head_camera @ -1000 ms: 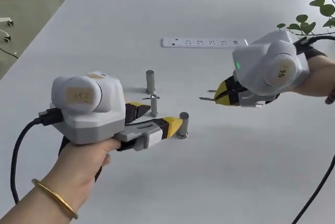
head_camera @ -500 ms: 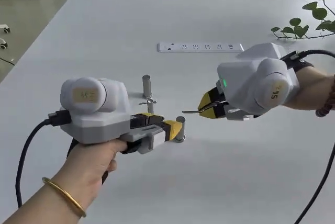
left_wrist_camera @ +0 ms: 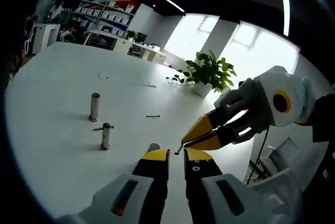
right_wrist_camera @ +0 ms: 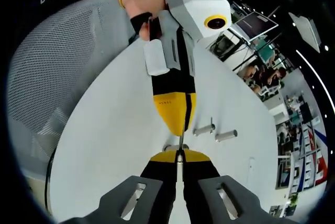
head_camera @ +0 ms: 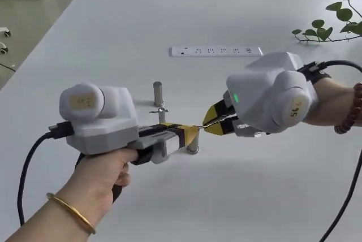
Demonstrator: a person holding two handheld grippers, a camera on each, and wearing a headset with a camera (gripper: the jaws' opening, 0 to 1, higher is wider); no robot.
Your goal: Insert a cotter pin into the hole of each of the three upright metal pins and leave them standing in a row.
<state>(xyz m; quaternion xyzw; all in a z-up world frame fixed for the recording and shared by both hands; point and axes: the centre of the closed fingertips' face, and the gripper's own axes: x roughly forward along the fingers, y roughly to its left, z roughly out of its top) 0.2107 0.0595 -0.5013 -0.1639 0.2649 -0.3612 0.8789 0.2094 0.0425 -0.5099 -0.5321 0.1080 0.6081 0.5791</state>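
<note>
Left tool, jaws narrow, and right tool meet over the white counter. Its tips sit at the nearest metal pin; clamped or not, I cannot tell. Right tool pinches a cotter pin near its top.

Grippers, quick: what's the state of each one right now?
Left gripper: shut, nothing seen between its jaws.
Right gripper: shut on a cotter pin.

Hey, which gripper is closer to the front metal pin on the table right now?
Left. The left gripper has its tips right at the top of the front metal pin. The right gripper, holding a cotter pin, sits slightly off to the side.
</note>
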